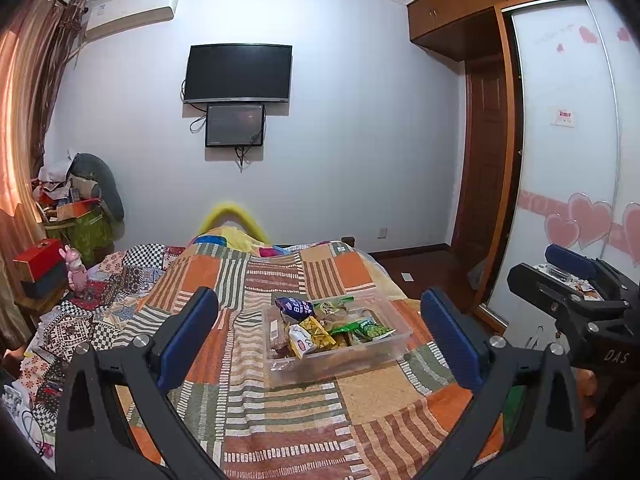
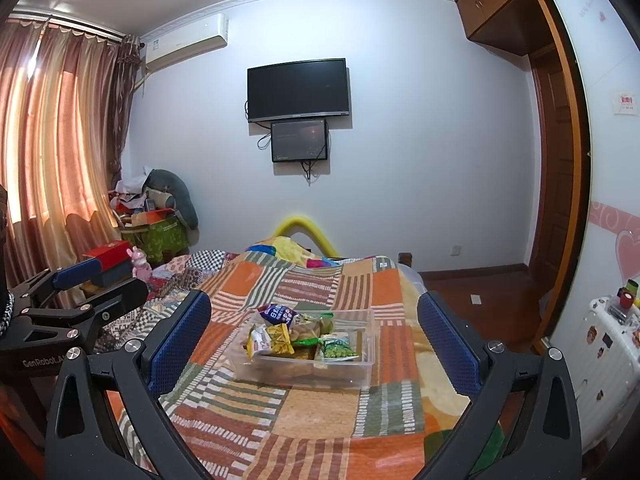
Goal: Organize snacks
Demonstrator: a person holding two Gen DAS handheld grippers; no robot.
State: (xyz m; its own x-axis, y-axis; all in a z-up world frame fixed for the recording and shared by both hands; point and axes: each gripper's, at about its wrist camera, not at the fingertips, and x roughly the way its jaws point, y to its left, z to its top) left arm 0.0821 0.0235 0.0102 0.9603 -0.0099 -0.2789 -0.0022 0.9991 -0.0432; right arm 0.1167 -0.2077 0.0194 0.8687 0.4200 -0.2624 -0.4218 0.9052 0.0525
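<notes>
While both tools hang above the bed, the snacks all sit in one place — a clear plastic box [image 1: 394, 350] on the patchwork bed cover [image 1: 280, 420] of orange, green and white squares. Inside lie a purple crinkly packet [image 1: 294, 307], a yellow packet [image 1: 318, 332], a green packet of peas [image 1: 372, 329] and a small white packet [image 1: 301, 343], piled loosely on top of each other. No snack lies out on the cover.

The left hand-held gripper [image 1: 320, 344] is spread wide with nothing in it, and so is the right hand-held gripper [image 2: 314, 344]. Both point at the box from well back.

This fits two times — the snacks are all put away, or they are waiting to be sorted out. For any pick, come down slowly, pinch one packet by its edge, and keep the thin box from sliding.
</notes>
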